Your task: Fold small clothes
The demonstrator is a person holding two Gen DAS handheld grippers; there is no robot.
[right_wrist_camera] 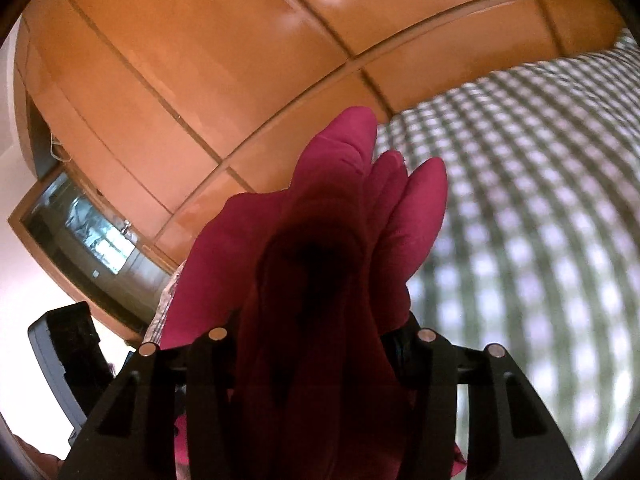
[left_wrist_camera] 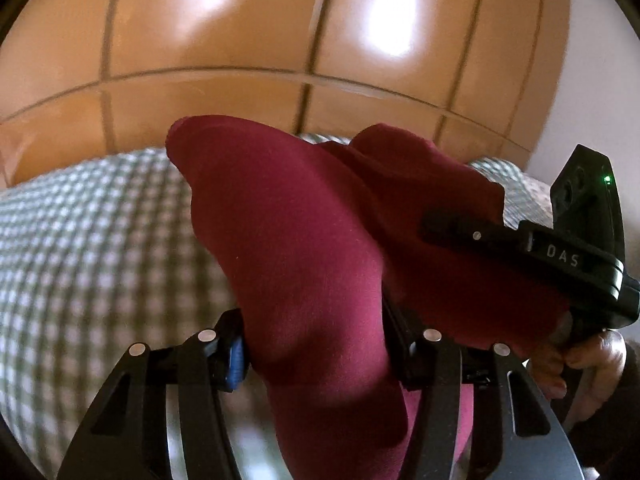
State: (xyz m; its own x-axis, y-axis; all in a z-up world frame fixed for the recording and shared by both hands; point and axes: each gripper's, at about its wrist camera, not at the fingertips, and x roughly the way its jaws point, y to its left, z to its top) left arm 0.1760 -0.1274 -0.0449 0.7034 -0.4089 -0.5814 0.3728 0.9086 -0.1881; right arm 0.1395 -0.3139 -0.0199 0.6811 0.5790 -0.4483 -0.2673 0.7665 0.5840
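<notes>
A dark red garment (left_wrist_camera: 304,240) is bunched up between both grippers, lifted above a green-and-white checked bedcover (left_wrist_camera: 88,240). My left gripper (left_wrist_camera: 316,360) is shut on a thick fold of it, and the cloth hides the fingertips. In the left wrist view the right gripper's black body (left_wrist_camera: 560,252) sits at the right, with a hand (left_wrist_camera: 580,364) on its handle. In the right wrist view my right gripper (right_wrist_camera: 316,344) is shut on the same red garment (right_wrist_camera: 320,248), whose folds stick up past the jaws. The left gripper's body (right_wrist_camera: 68,344) shows at lower left.
An orange-brown wardrobe (left_wrist_camera: 256,40) with panelled doors stands behind the bed. Its lower left part has a glass-fronted section (right_wrist_camera: 80,224). A pale wall (left_wrist_camera: 592,60) is at the right. The checked bedcover (right_wrist_camera: 540,184) spreads to the right in the right wrist view.
</notes>
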